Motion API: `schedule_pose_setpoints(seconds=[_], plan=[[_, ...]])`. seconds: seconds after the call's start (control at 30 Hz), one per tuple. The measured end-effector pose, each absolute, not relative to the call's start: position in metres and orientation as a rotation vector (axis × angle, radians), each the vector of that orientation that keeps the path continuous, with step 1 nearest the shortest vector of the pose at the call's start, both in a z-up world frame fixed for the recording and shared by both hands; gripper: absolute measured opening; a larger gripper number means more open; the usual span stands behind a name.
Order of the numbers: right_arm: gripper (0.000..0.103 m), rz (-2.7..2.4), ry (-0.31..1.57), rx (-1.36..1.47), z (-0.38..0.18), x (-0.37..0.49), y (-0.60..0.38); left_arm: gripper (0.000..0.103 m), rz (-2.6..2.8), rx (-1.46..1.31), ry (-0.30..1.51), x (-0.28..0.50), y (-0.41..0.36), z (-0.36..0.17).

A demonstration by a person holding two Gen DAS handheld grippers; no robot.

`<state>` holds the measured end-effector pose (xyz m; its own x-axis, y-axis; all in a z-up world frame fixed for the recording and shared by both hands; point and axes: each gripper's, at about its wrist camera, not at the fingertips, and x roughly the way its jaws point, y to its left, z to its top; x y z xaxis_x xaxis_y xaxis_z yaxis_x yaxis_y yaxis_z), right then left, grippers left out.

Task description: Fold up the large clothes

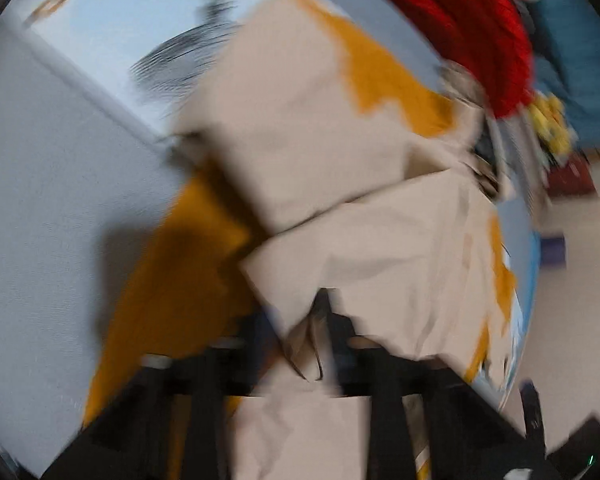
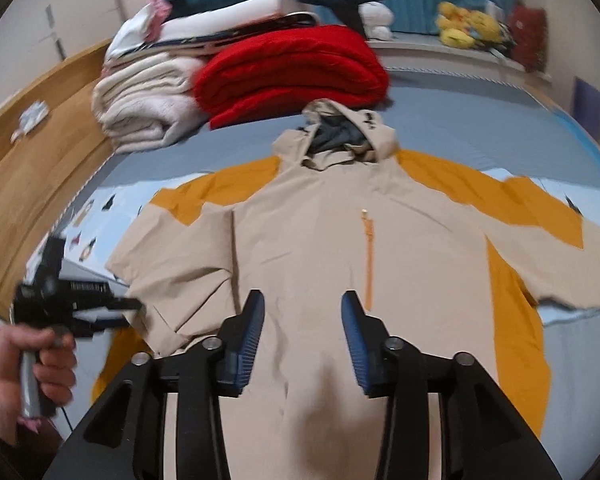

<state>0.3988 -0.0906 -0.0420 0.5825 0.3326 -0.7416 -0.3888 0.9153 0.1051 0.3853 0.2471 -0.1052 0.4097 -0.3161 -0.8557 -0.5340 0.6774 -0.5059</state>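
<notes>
A beige jacket [image 2: 320,248] with orange shoulder and side panels and a hood [image 2: 340,136] lies front up on the bed, sleeves spread to both sides. My right gripper [image 2: 303,298] hovers open over its lower front, nothing between the blue pads [image 2: 248,344]. A hand holds my left gripper [image 2: 134,306] at the cuff of the left sleeve [image 2: 172,264]. The left wrist view is blurred. There, beige cloth [image 1: 340,248] runs up between the close-set fingers of the left gripper [image 1: 312,320], which is shut on it.
A folded red blanket [image 2: 292,72] and a pile of cream bedding [image 2: 148,108] lie beyond the hood. A wooden bed board [image 2: 40,152] runs along the left. Yellow plush toys [image 2: 460,28] sit at the far right. Grey-blue sheet [image 2: 480,128] surrounds the jacket.
</notes>
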Motion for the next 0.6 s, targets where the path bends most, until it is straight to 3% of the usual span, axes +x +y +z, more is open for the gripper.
schedule_pose_setpoints(seconds=[0.07, 0.23, 0.3, 0.4, 0.6], plan=[[0.045, 0.461, 0.851, -0.095, -0.052, 0.400, -0.081, 0.007, 0.026, -0.776, 1.083, 0.399, 0.226, -0.076], [0.046, 0.545, 0.874, -0.125, -0.068, 0.401, -0.060, 0.008, -0.312, -0.707, 0.908, 0.427, 0.169, -0.027], [0.048, 0.594, 0.883, -0.113, -0.071, 0.401, -0.054, 0.011, -0.369, -0.699, 0.897, 0.437, 0.154, -0.021], [0.056, 0.649, 0.890, -0.110, -0.077, 0.402, -0.045, 0.023, -0.416, -0.724, 0.915, 0.450, 0.142, -0.025], [0.058, 0.646, 0.958, -0.149, -0.102, 0.412, -0.035, 0.024, -0.341, -0.707, 0.951, 0.446, 0.158, -0.032]])
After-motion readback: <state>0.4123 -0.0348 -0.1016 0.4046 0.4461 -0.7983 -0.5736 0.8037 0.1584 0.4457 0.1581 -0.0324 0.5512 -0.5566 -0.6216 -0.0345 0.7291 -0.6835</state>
